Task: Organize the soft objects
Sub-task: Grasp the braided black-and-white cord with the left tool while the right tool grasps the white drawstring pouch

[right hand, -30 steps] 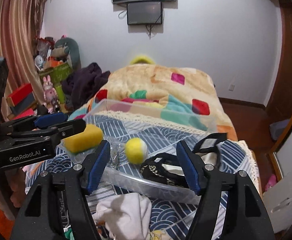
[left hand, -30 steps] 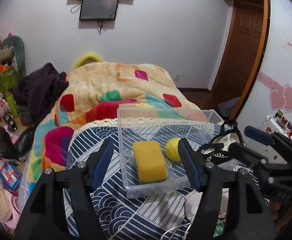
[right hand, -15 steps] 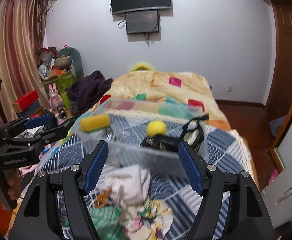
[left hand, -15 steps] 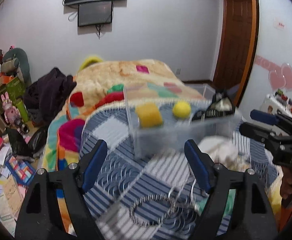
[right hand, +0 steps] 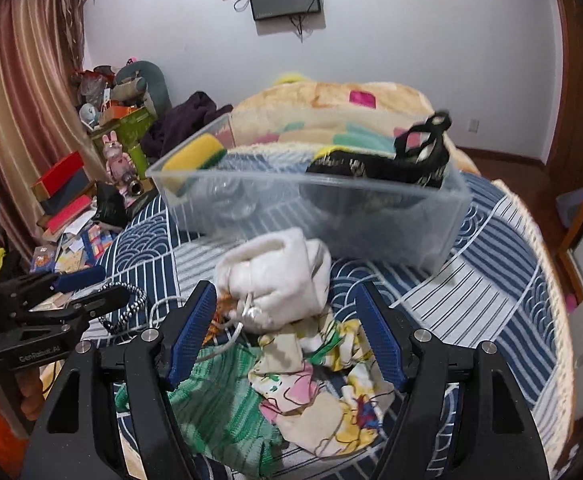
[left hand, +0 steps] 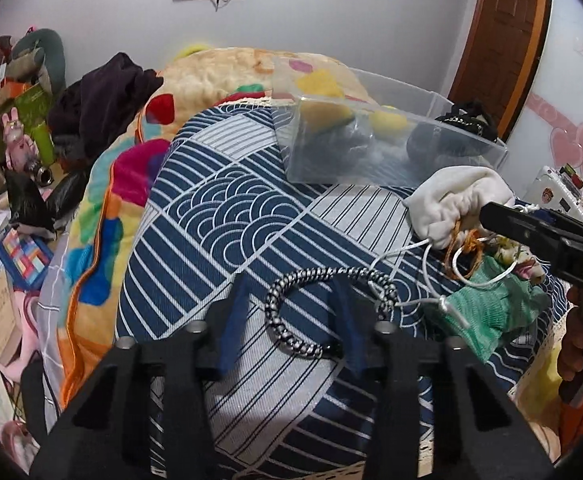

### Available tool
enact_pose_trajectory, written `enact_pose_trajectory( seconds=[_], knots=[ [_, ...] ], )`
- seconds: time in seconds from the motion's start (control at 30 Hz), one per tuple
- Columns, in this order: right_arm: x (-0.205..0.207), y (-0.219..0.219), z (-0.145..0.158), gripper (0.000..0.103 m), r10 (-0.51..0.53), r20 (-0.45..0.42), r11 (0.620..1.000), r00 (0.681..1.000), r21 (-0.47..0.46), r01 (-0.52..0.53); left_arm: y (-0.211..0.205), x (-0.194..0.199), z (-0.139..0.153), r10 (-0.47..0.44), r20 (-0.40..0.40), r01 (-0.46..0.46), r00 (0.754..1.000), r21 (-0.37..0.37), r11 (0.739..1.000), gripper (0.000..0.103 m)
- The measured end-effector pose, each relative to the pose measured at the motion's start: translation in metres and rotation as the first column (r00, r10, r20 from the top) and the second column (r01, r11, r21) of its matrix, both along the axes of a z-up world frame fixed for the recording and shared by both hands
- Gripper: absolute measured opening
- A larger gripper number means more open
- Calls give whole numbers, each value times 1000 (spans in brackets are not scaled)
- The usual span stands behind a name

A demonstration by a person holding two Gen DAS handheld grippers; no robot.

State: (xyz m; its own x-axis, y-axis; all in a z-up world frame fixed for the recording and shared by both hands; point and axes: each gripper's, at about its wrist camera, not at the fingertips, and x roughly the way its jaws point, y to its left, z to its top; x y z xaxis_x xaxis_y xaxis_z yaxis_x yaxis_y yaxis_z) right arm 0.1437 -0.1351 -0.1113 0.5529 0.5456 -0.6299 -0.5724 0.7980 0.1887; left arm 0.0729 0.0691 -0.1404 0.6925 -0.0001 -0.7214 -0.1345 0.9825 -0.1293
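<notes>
Three cloths [right hand: 291,364] beside one bin [right hand: 371,220]

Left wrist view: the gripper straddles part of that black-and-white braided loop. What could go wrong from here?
1. The braided loop meets the white drawstring of the white pouch; lifting it may drag the pouch along.
2. The left gripper is open with one finger inside the loop, so closing might pinch bedspread as well.
3. The right gripper, open over the pouch, works close by; the two could collide.
</notes>
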Motion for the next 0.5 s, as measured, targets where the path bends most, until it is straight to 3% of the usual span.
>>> enact_pose_trajectory(
  seconds=[0.1, 0.17, 0.2, 0.5],
  knots=[
    [0, 1, -3, 41, 12, -10, 1000, 1000, 15, -12, -4, -2, 1, -5, 6, 5, 1000, 19, 1000, 19],
    [-2, 0, -3, 34, 15, -3, 1000, 1000, 20, -15, -7, -4, 1, -9, 10, 9, 1000, 27, 1000, 10],
    [-5, 0, -3, 30, 15, 3, 1000, 1000, 20, -15, -7, -5, 1, -8, 13, 8, 1000, 35, 999, 10],
    [-15, -8, 15, 22, -4, 86, 998, 996, 60, -2, -21, -13, 28, -35, 98, 27, 995, 82, 996, 7]
  ],
)
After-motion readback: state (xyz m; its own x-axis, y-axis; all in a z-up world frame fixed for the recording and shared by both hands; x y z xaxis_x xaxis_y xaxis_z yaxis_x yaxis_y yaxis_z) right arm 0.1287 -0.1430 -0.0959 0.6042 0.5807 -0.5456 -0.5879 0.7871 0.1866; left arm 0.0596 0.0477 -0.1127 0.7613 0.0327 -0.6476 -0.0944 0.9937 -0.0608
